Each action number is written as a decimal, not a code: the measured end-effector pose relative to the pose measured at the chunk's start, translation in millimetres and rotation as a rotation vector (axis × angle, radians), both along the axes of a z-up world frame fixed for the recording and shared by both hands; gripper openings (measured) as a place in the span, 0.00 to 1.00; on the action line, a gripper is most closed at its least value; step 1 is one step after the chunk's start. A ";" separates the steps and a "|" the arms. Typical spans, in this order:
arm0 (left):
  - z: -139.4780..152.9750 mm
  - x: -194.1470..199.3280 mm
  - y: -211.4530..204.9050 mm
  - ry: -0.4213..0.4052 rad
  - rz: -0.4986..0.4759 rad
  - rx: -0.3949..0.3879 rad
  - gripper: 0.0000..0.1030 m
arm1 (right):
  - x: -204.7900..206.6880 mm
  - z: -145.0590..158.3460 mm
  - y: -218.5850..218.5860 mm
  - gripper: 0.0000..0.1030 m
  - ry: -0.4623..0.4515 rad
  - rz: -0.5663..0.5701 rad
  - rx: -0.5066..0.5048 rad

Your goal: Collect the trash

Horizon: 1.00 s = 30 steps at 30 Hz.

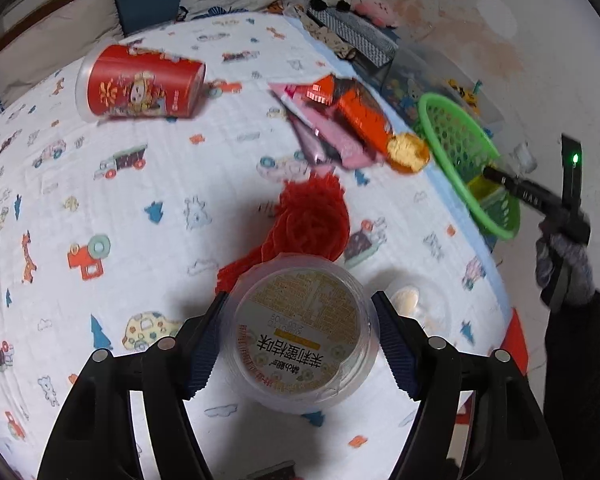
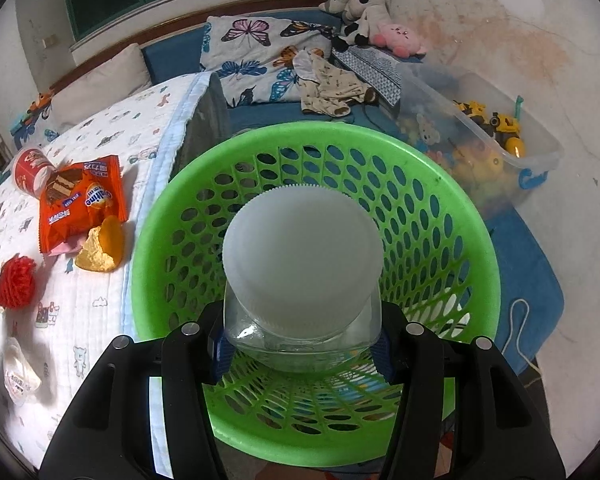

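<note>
My left gripper (image 1: 300, 340) is shut on a clear plastic cup with a yellow printed lid (image 1: 302, 332), held above the patterned bed sheet (image 1: 100, 200). My right gripper (image 2: 302, 344) is shut on a clear jar with a white ribbed lid (image 2: 302, 260), held over the green mesh basket (image 2: 440, 216). The basket (image 1: 460, 152) also shows at the bed's right edge in the left wrist view. On the bed lie a red cup (image 1: 140, 84), an orange snack wrapper (image 1: 360, 112), a pink wrapper (image 1: 332, 140), a gold cake cup (image 1: 408, 152) and a red pompom (image 1: 312, 216).
A clear empty cup (image 2: 18, 376) lies on the bed near its front edge. A clear bin of toys (image 2: 492, 148) stands right of the basket. Pillows (image 2: 260, 52) and plush toys (image 2: 364, 12) lie at the head of the bed. A blue mat (image 2: 528, 264) covers the floor.
</note>
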<state>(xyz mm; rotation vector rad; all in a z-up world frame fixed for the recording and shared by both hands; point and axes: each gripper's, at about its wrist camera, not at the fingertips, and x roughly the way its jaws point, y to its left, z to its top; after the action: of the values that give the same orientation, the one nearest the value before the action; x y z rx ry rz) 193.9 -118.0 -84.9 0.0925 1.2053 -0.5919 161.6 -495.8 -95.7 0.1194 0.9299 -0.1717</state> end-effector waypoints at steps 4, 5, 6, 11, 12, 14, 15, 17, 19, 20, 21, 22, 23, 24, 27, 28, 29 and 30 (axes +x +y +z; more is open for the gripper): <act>-11.1 -3.1 3.2 0.011 0.002 0.021 0.78 | 2.3 -1.0 -2.6 0.53 -0.001 -0.012 0.013; -12.9 -4.4 3.5 0.008 0.000 0.027 0.79 | 3.2 -1.4 -2.7 0.53 0.000 -0.012 0.012; -14.8 -6.1 2.9 0.008 -0.006 0.035 0.79 | 3.8 -1.7 -2.0 0.53 0.002 -0.011 0.012; -20.3 -13.7 -0.3 -0.011 -0.020 0.065 0.79 | 4.5 -2.9 0.2 0.53 0.004 -0.004 0.013; -21.1 -14.7 -1.4 -0.022 -0.020 0.077 0.79 | 4.5 -3.0 0.1 0.53 0.003 -0.004 0.019; -23.2 -15.5 -2.6 -0.035 -0.016 0.101 0.75 | 4.4 -2.5 1.4 0.53 0.000 -0.005 0.019; -23.6 -15.2 -1.9 -0.039 -0.011 0.110 0.71 | 4.1 -2.2 1.5 0.53 -0.001 -0.005 0.020; -23.6 -16.1 -1.3 -0.039 -0.009 0.120 0.67 | 3.3 -1.3 1.7 0.53 -0.004 -0.004 0.019; -21.2 -16.8 -1.3 -0.049 -0.005 0.132 0.66 | 2.2 -0.9 1.5 0.53 -0.006 -0.005 0.019; -17.4 -18.2 -0.4 -0.065 -0.004 0.144 0.66 | 2.0 -0.7 0.5 0.53 -0.006 -0.006 0.020; -14.7 -18.7 0.5 -0.070 -0.004 0.145 0.66 | 2.2 -0.8 -0.6 0.53 -0.005 -0.007 0.021; -9.6 -19.3 3.5 -0.070 -0.002 0.135 0.66 | 2.3 -1.3 -1.3 0.53 -0.004 -0.009 0.022; -5.0 -19.5 6.0 -0.069 0.000 0.127 0.66 | 2.5 -1.9 -2.1 0.53 -0.003 -0.010 0.025; -0.7 -19.8 8.1 -0.073 0.003 0.121 0.66 | 3.2 -3.1 -2.9 0.53 0.001 -0.011 0.030; 19.0 -21.5 14.7 -0.099 0.009 0.096 0.66 | 5.5 -6.4 -3.5 0.53 0.012 -0.011 0.029; 27.0 -21.6 15.8 -0.109 0.009 0.082 0.66 | 6.7 -8.3 -3.6 0.53 0.018 -0.010 0.029; 35.1 -21.1 15.9 -0.119 0.008 0.069 0.66 | 7.7 -9.8 -3.7 0.53 0.024 -0.011 0.031; 42.1 -20.6 14.7 -0.128 0.005 0.056 0.66 | 9.2 -12.4 -4.2 0.53 0.033 -0.013 0.035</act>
<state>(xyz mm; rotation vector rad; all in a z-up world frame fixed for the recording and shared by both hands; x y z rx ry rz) 173.3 -103.3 -42.7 0.1719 1.0978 -0.5399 170.8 -500.0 -108.1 0.1556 0.9660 -0.1696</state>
